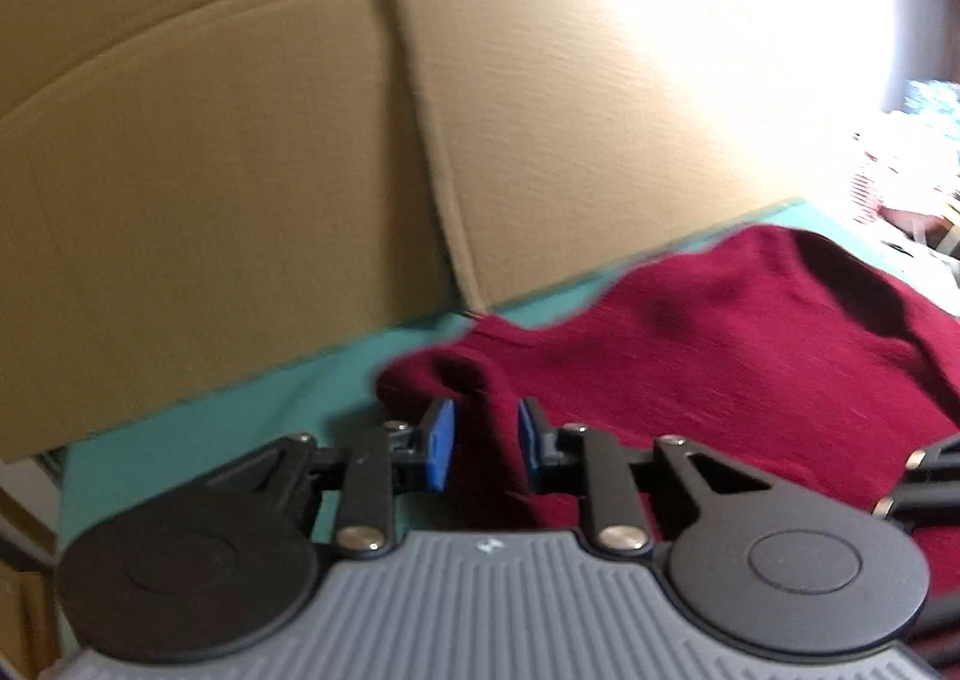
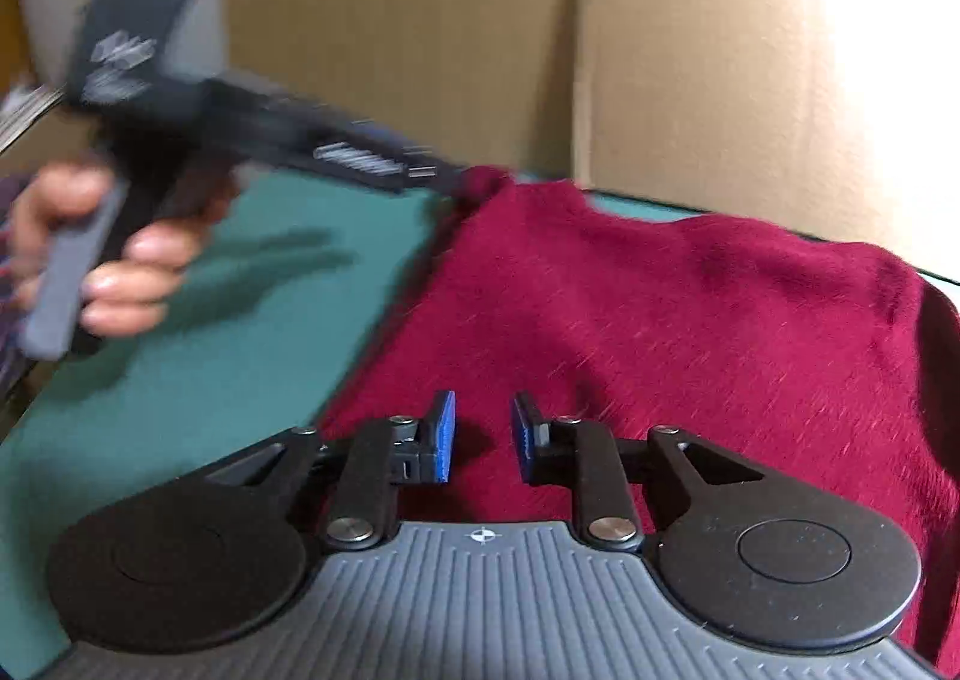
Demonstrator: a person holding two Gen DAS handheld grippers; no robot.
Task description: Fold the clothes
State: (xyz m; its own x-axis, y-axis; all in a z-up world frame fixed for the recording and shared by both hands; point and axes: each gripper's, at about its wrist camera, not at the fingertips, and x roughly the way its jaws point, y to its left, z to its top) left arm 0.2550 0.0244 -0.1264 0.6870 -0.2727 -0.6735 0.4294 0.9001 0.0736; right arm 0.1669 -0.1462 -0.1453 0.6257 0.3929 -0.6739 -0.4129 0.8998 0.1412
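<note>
Garment: a dark red knit sweater (image 2: 690,332) lies spread on the green table cover (image 2: 240,320), its far edge just short of the cardboard box (image 2: 720,80).
Left gripper (image 1: 483,440): over the sweater's far-left corner, where the knit bunches into a ridge. Fingers (image 1: 441,443) are a little apart; cloth shows in the gap, but the pads look clear of it.
Left hand (image 2: 114,266): wrapped round the grey handle, off the sweater's left edge, badly blurred.
Right gripper (image 2: 483,437): above the sweater's near-left part, fingers (image 2: 447,437) slightly spread and nothing pinched.
Step, I'd say: between grips, lining up the next fold.
Doing it well: take the edge itself, both layers, not the bunched ridge.
Also: flatten that corner first, and lift both sides together so the crease runs straight.
</note>
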